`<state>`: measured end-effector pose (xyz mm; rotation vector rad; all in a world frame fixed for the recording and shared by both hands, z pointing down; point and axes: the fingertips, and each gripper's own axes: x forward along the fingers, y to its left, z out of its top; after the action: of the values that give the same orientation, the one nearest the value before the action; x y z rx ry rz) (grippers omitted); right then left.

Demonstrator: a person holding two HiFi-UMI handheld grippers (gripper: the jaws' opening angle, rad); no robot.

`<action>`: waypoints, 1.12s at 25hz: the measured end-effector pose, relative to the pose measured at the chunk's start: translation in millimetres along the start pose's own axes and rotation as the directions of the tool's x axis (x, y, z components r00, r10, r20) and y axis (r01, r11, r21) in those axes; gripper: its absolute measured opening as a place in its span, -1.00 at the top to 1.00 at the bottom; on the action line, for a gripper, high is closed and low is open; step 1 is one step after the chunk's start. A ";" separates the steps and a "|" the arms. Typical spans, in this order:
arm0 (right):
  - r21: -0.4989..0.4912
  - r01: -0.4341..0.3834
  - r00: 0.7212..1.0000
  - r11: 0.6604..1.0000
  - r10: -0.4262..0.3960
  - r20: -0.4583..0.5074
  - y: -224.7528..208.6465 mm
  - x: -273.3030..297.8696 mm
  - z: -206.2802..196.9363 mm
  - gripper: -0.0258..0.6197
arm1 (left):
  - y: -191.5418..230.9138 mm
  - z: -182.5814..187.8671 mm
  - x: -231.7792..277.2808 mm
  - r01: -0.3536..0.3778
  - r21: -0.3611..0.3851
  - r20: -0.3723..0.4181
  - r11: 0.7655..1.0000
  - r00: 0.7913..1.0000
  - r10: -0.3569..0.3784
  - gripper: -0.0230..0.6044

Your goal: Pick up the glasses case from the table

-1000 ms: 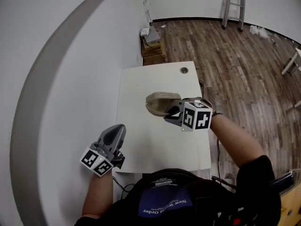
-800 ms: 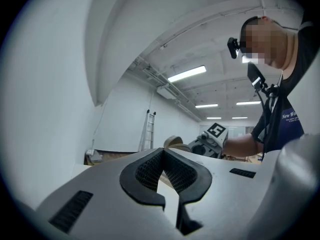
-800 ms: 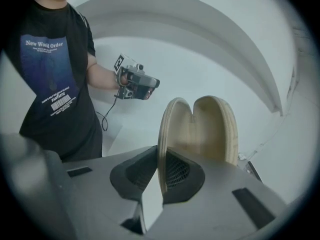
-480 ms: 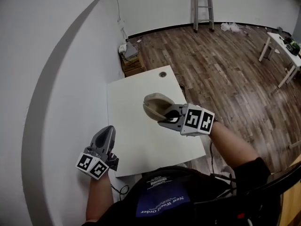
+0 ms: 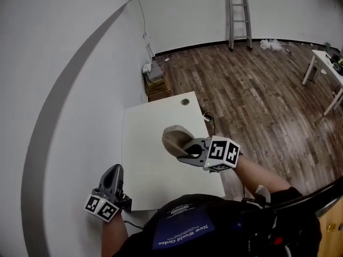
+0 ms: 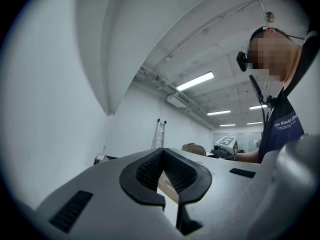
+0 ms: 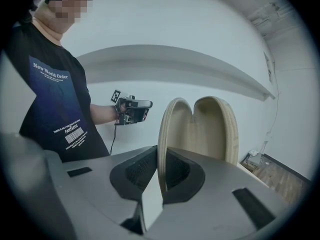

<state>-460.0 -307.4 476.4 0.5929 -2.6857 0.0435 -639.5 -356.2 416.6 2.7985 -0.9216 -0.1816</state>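
Note:
The tan glasses case (image 5: 172,137) hangs above the white table (image 5: 147,123), hinged open like a clam. My right gripper (image 5: 185,150) is shut on the rim of one of its halves. In the right gripper view the case (image 7: 210,129) stands upright, its left shell edge pinched between the pads of that gripper (image 7: 161,170). My left gripper (image 5: 114,172) hovers off the table's near left corner, shut with nothing in it. In the left gripper view its tips (image 6: 161,155) meet, and the case (image 6: 194,148) shows far off to the right.
A round cable hole (image 5: 185,101) sits at the table's far edge. Cardboard boxes (image 5: 156,82) lie by the wall beyond it. A ladder (image 5: 239,12) leans on the far wall. Another white table (image 5: 320,68) stands at the right, on wood floor.
The right gripper has lifted the case and drawn it nearer to the person. The left gripper has slid back toward the table's near left corner. The head view has tilted up.

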 end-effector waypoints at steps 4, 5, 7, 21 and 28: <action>-0.004 0.023 0.998 1.000 -0.023 0.065 7.6 -23.1 20.0 0.85 | -26.7 -0.9 0.8 0.020 0.004 -0.013 1.000 1.000 -0.020 0.93; -0.003 0.033 0.996 0.999 -0.033 0.086 9.5 -26.3 26.2 0.85 | -28.7 -1.6 -0.9 0.025 -0.002 -0.018 1.000 1.000 -0.025 0.93; 0.004 0.056 0.991 0.998 -0.056 0.120 13.5 -30.3 36.6 0.85 | -28.3 -3.3 -6.2 0.034 -0.015 -0.023 0.999 0.999 -0.034 0.93; 0.043 0.104 0.976 0.994 -0.110 0.188 19.2 -2.1 55.2 0.85 | -13.2 -2.5 -25.9 0.057 -0.056 -0.002 0.997 0.998 -0.057 0.93; 0.044 0.115 0.976 0.992 -0.121 0.183 16.7 4.1 57.1 0.85 | -5.8 1.9 -34.9 0.050 -0.049 0.010 0.998 0.999 -0.050 0.93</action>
<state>-491.2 -300.2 426.0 0.8022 -2.8275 0.0010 -664.4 -331.0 415.5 2.7797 -0.8379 -0.2212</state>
